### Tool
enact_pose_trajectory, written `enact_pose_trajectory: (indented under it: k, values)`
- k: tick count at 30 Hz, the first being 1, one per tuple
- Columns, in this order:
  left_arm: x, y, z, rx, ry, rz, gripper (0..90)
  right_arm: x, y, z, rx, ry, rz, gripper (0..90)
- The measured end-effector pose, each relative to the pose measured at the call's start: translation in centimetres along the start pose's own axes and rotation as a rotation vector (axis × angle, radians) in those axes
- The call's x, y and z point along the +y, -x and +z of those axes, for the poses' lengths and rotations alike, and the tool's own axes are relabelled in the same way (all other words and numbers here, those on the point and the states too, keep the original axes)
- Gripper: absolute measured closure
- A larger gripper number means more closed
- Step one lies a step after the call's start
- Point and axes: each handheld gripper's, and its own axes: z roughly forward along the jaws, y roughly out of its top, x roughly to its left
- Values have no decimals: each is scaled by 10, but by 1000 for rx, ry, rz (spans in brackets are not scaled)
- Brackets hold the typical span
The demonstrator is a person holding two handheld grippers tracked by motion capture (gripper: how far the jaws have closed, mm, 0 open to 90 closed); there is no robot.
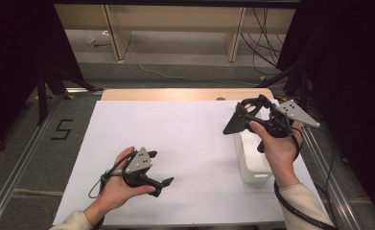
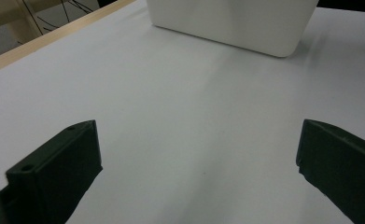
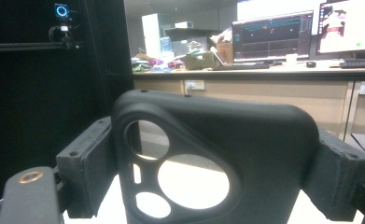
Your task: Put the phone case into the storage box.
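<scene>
**Mia:** The counter (image 1: 175, 143) has a big white sheet on it, and a dark room goes all around. What is the white box?

**Ben:** That is a white bin (image 1: 252, 165). It sits on the counter near the right edge. Let us tell every place from that bin.

**Mia:** Where is the black phone case (image 3: 227, 154)?

**Ben:** It is up in the air, just above the far end of the bin. The right gripper (image 1: 259, 120) holds it there. In the right gripper view the jaws press on both sides of the case, so they pinch it. The case has round holes in it, and you can see through them.

**Mia:** And the hand?

**Ben:** The right hand (image 1: 278, 148) is over the bin, wrapped around the gripper.

**Mia:** Where is the left gripper (image 1: 168, 183)?

**Ben:** It is well to the left of the bin, low by the near side of the counter. The left hand (image 1: 120, 184) holds it. It points toward the bin.

**Mia:** Are its jaws pinching a thing?

**Ben:** No. In the left gripper view they are spread wide apart, with bare white sheet between them. The bin (image 2: 231, 23) shows farther off, past the jaws.
</scene>
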Motion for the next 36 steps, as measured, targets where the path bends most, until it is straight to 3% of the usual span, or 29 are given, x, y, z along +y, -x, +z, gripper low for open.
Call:
enact_pose_trajectory:
  k: [36]
  values:
    - [0,0,0,-3,4,-3,0,1,23,-6,-80,2,4,163]
